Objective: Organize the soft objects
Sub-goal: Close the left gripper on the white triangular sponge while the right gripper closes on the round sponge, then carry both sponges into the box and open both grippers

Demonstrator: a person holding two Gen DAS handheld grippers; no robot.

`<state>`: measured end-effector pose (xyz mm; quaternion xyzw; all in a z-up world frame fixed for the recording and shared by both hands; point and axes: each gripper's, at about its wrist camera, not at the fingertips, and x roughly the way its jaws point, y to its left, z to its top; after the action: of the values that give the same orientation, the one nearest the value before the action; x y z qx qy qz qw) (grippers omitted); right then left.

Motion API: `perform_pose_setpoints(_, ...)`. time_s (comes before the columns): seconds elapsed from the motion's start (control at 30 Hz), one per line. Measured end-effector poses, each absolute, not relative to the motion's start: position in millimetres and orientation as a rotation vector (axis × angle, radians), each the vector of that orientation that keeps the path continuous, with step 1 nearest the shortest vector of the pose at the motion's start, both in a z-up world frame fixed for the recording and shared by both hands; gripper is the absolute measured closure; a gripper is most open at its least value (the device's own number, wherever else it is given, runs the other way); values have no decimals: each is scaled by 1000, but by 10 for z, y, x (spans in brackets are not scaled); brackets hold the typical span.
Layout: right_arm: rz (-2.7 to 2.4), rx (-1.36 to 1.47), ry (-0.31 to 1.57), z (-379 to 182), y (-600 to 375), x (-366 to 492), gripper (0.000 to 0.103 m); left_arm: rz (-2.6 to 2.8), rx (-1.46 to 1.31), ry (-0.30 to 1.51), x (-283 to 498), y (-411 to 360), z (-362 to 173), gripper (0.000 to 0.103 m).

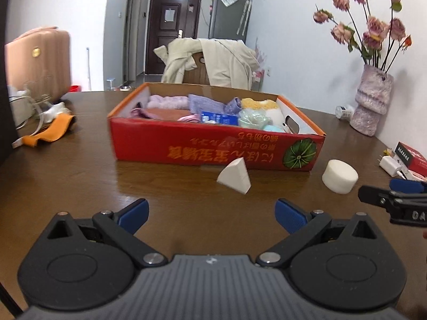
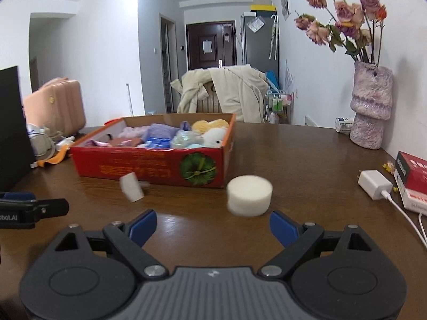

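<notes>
A red cardboard box (image 1: 213, 146) (image 2: 149, 168) stands on the brown table, filled with several soft cloths and plush items. In front of it lie a white wedge-shaped sponge (image 1: 235, 176) (image 2: 131, 187) and a white round sponge (image 1: 339, 176) (image 2: 249, 196). My left gripper (image 1: 212, 214) is open just short of the wedge, nothing between its blue pads. My right gripper (image 2: 212, 226) is open too, with the round sponge just beyond its right fingertip. Each gripper shows at the edge of the other's view.
A pink vase (image 1: 372, 101) (image 2: 371, 106) with dried roses stands at the right by the wall. A white charger (image 2: 375, 184) with cable and a red box (image 2: 412, 178) lie at the right. Orange cloth (image 1: 50, 130) and cables lie left. A chair draped with a coat (image 1: 213, 61) stands behind the table.
</notes>
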<state>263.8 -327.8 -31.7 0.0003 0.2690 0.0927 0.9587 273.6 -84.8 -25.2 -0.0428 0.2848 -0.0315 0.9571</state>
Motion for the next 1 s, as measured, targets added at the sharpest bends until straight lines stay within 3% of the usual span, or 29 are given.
perform_pose_setpoints(0.1, 175, 9, 600, -387, -3375, 3028, 12, -84, -56, 579, 3065, -958, -279, 4)
perform_pose_setpoints(0.3, 181, 5, 658, -544, -3426, 3596, 13, -118, -21, 648, 3632, -1084, -468, 28)
perform_pose_setpoints(0.33, 182, 6, 667, -575, -3427, 3663, 14, -120, -21, 652, 3687, -1092, -499, 36)
perform_pose_setpoints(0.37, 182, 11, 671, -603, -3440, 3712, 15, -126, -23, 653, 3728, -1095, -526, 49)
perform_pose_setpoints(0.43, 185, 39, 683, -658, -3475, 3791, 25, -159, -34, 665, 3794, -1098, -585, 70)
perform_pose_setpoints(0.47, 193, 52, 695, -687, -3494, 3816, 32, -156, -41, 657, 3804, -1099, -607, 71)
perform_pose_setpoints(0.5, 199, 65, 709, -714, -3514, 3836, 46, -161, -37, 645, 3807, -1109, -618, 72)
perform_pose_setpoints(1.0, 211, 45, 661, -624, -3416, 3685, 48, -184, -55, 602, 3570, -1057, -377, 76)
